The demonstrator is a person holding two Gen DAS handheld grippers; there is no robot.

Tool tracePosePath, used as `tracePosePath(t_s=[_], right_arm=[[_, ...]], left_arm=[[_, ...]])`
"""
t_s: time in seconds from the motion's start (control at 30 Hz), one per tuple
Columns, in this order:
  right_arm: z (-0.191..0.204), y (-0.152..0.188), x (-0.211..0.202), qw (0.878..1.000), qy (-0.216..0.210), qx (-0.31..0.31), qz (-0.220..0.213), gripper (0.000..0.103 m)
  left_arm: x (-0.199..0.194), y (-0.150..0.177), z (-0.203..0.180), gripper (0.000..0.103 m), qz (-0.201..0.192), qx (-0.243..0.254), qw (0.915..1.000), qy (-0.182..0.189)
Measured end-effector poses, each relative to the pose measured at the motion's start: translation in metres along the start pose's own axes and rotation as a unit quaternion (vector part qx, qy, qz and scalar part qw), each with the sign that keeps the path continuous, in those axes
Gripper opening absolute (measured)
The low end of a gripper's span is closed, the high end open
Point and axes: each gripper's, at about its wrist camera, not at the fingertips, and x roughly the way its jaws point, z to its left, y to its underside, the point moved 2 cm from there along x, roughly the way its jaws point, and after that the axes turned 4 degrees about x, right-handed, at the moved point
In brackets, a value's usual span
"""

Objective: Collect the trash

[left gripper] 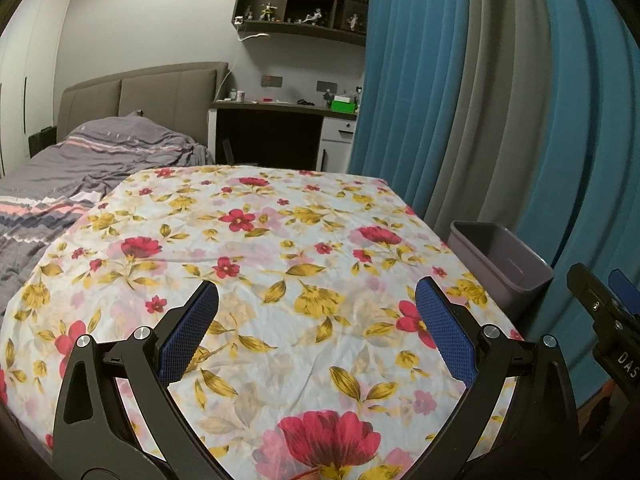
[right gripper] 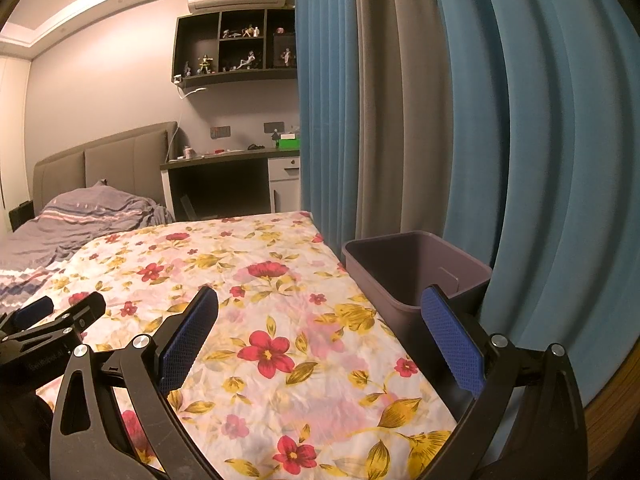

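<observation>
In the left wrist view, the left gripper point(left gripper: 316, 292) is spread wide and empty above the flowered cloth point(left gripper: 256, 240). The bin point(left gripper: 500, 264) stands upright just beside the cloth's right edge.

In the right wrist view, the right gripper point(right gripper: 320, 300) gapes wide, holding nothing; the bin point(right gripper: 416, 268), mouth up, runs lengthwise along the cloth's point(right gripper: 248, 280) edge, against the curtain point(right gripper: 520, 120).

Home bedroom: bed point(left gripper: 80, 168), desk point(left gripper: 280, 108), curtains point(left gripper: 500, 100), figurine shelf point(right gripper: 236, 44).
</observation>
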Motion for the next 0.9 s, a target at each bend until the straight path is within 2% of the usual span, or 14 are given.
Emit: tracePosePath(t_s=[0.9], right_arm=[[0.0012,-0.0014,-0.0022,1.000,-0.004,0.002,-0.002,0.097]], left_arm=[[-0.0006,0.0001,-0.0020,0.097,0.000,0.000,1.0000,0.000]])
